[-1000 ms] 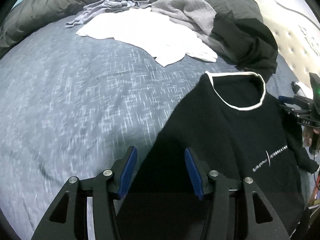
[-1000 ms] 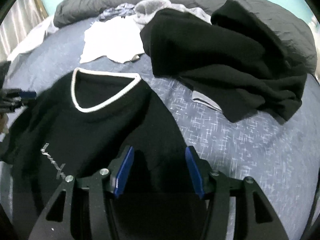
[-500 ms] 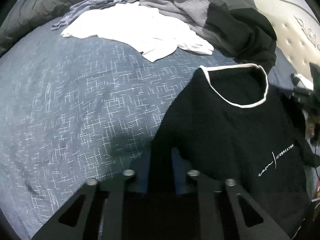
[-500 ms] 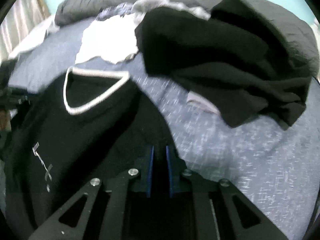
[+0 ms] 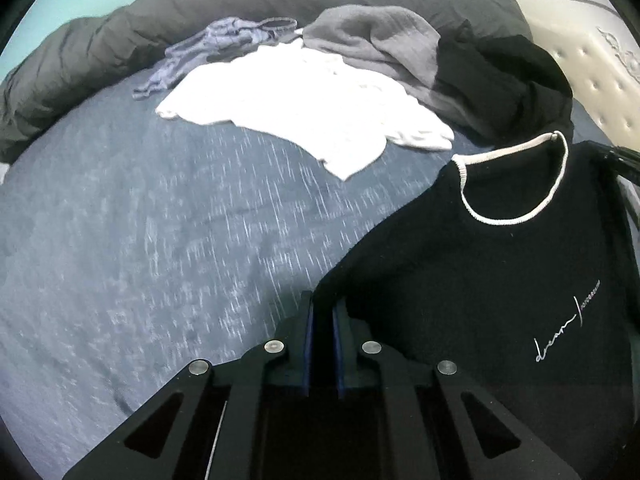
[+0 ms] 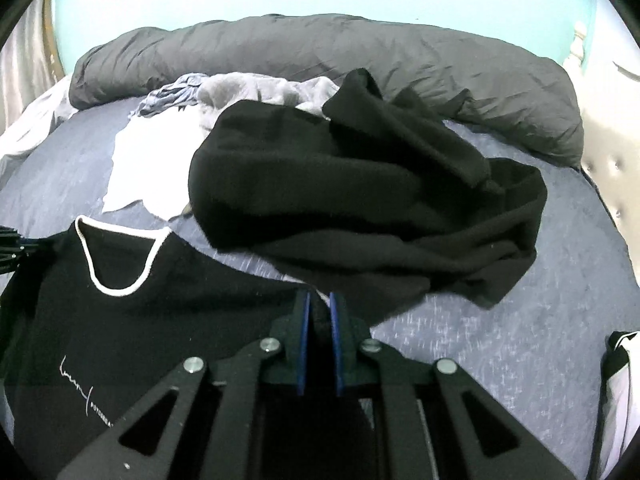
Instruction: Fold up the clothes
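A black T-shirt (image 5: 480,288) with a white collar and small white chest print lies front-up on the blue bed; it also shows in the right wrist view (image 6: 120,320). My left gripper (image 5: 323,312) is shut on the shirt's left edge, black fabric pinched between the blue pads. My right gripper (image 6: 319,304) is shut on the shirt's right edge in the same way. Both hold the cloth lifted a little off the sheet.
A white shirt (image 5: 304,108), a grey garment (image 5: 372,44), a blue-grey piece (image 5: 216,44) and a crumpled black garment (image 6: 360,192) lie beyond the T-shirt. A dark duvet roll (image 6: 320,52) runs along the far side. A tufted headboard (image 5: 600,72) stands at right.
Both grippers went from open over the shirt's sides to shut on its edges. Both have since risen and the views tilt up, pulling the shirt's sides with them.
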A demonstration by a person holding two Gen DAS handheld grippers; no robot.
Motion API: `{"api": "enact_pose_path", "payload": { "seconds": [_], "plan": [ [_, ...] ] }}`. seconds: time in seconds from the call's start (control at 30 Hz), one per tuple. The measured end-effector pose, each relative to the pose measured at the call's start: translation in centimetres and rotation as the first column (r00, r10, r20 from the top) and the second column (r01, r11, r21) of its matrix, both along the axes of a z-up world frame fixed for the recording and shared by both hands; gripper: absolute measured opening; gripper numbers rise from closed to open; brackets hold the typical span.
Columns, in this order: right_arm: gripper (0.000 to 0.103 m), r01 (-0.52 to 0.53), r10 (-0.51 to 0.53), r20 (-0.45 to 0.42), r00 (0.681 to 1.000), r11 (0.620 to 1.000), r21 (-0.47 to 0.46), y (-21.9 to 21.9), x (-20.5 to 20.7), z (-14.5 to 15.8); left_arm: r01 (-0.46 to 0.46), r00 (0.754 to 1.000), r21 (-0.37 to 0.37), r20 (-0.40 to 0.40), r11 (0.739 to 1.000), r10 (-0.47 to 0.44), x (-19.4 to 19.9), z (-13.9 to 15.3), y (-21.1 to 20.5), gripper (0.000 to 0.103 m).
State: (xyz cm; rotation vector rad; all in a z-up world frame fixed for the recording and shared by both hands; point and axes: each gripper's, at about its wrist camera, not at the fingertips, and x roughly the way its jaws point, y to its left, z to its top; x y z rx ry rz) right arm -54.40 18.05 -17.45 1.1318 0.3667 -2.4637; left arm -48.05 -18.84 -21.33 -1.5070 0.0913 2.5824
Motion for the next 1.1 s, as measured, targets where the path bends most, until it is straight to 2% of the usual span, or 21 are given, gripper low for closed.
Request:
{"api": "enact_pose_path", "payload": {
  "seconds": [0.2,0.27,0.43,0.63,0.7,0.8,0.87,0.97,1.1],
  "plan": [
    [0.009,0.026,-0.026,-0.004,1.000,1.000,0.014,-0.4,-2.4,-0.5,-0.012,1.000,-0.020,-0.005,1.000,0.012,-2.8,1.1,0.1,0.008],
    [0.009,0.027,-0.027,0.018,0.999,0.999,0.029,-0.5,-3.1,-1.4,-0.016,1.000,-0.028,0.005,0.999,0.016,-3.7,0.5,0.2,0.008],
    [0.009,0.021,-0.025,0.076,0.997,0.998,0.051,-0.8,-4.4,-5.0,-0.009,0.998,-0.054,0.066,0.999,0.013,-4.9,-2.9,0.8,0.009],
    [0.018,-0.002,-0.002,0.160,0.987,1.000,0.022,0.0,-5.6,-7.4,-0.018,0.999,-0.009,0.047,1.000,0.018,-4.6,-3.5,0.2,0.013],
    [0.022,0.013,-0.010,0.178,0.984,1.000,-0.018,0.8,-5.8,-6.9,-0.030,0.999,0.020,0.039,0.999,0.029,-4.4,-2.9,-0.3,0.018],
    [0.035,0.037,-0.021,0.155,0.988,0.994,-0.102,3.2,-5.6,-4.8,-0.040,0.999,0.052,0.010,0.998,0.039,-3.8,-1.4,-0.7,0.018],
    [0.052,0.060,-0.037,0.143,0.989,0.985,-0.159,4.9,-5.5,-3.5,-0.048,0.999,0.072,-0.010,0.996,0.049,-3.4,-0.5,-0.9,0.021],
    [0.053,0.117,-0.084,0.148,0.985,0.967,-0.227,7.8,-5.1,-1.8,-0.074,0.997,0.108,-0.015,0.991,0.076,-2.5,0.7,-1.7,0.026],
    [0.053,0.152,-0.114,0.162,0.980,0.958,-0.243,11.1,-3.2,-0.5,-0.083,0.997,0.102,-0.001,0.991,0.083,-0.3,1.6,-2.4,0.026]
  ]
}}
